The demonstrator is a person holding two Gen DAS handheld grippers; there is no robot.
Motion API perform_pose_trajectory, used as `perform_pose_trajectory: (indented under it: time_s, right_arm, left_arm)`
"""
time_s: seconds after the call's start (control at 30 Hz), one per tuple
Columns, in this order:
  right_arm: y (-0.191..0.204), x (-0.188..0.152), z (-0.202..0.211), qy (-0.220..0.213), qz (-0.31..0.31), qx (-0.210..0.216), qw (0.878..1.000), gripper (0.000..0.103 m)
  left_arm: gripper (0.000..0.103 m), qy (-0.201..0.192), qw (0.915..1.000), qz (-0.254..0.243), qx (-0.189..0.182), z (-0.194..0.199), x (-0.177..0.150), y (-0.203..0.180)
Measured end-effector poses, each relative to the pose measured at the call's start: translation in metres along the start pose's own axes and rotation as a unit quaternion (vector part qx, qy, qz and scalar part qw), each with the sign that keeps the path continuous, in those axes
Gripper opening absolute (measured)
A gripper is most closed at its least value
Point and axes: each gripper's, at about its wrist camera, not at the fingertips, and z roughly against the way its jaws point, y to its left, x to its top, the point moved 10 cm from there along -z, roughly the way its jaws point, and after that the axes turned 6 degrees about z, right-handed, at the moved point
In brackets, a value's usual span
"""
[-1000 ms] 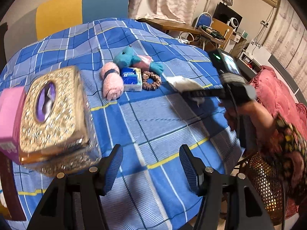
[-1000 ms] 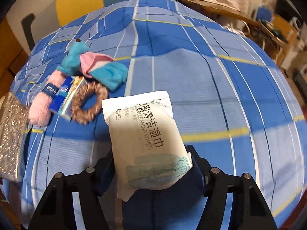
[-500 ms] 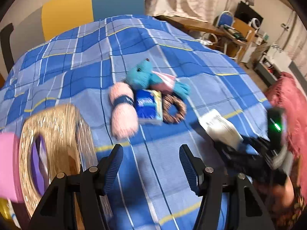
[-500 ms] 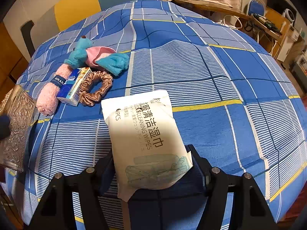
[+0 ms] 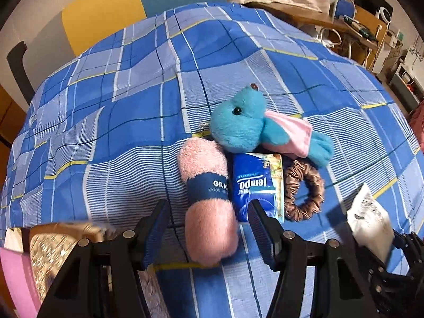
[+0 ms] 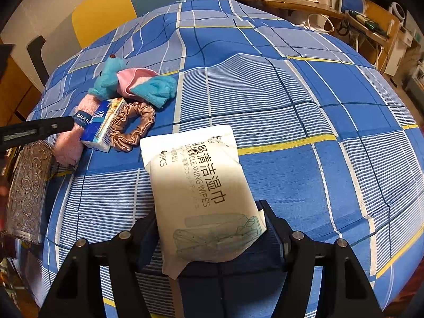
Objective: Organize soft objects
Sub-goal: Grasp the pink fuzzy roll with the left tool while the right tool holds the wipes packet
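On the blue checked cloth lie a rolled pink towel with a navy band, a blue Tempo tissue pack, a brown scrunchie and a turquoise plush toy. My left gripper is open, its fingers standing either side of the pink towel's near end. My right gripper is shut on a white pack of wet wipes and holds it above the cloth, right of the group. The towel, tissue pack, scrunchie and plush toy also show in the right wrist view.
An ornate golden tissue box stands at the cloth's left edge, close to the towel; it shows in the left wrist view beside a pink box. A desk with clutter stands at the back right.
My left gripper has moved forward and right, from beside the golden box to around the pink towel's end. My right gripper still holds the wipes pack, almost unmoved.
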Motion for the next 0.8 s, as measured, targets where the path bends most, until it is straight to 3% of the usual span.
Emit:
perform_pose_trajectory:
  time_s: [0.2, 0.53, 0.63, 0.67, 0.8]
  right_arm:
    - [-0.001, 0.0, 0.0, 0.0, -0.007, 0.006, 1.0, 0.07]
    - [0.0, 0.0, 0.0, 0.001, -0.007, 0.005, 1.0, 0.07]
    - [0.0, 0.0, 0.0, 0.0, -0.008, 0.006, 1.0, 0.07]
    - [0.0, 0.0, 0.0, 0.001, -0.008, 0.006, 1.0, 0.07]
    - [0.0, 0.0, 0.0, 0.001, -0.008, 0.006, 1.0, 0.07]
  left_arm:
    - [0.062, 0.006, 0.9996, -0.022, 0.015, -0.018, 0.001, -0.005]
    - [0.054, 0.009, 0.9997, -0.012, -0.017, -0.021, 0.001, -0.01]
    - [0.044, 0.009, 0.9997, -0.004, -0.021, -0.02, 0.0, -0.008]
    - [0.032, 0.006, 0.9998, -0.006, -0.016, -0.02, 0.001, -0.007]
    - [0.029, -0.006, 0.9997, -0.004, -0.023, -0.012, 0.001, -0.006]
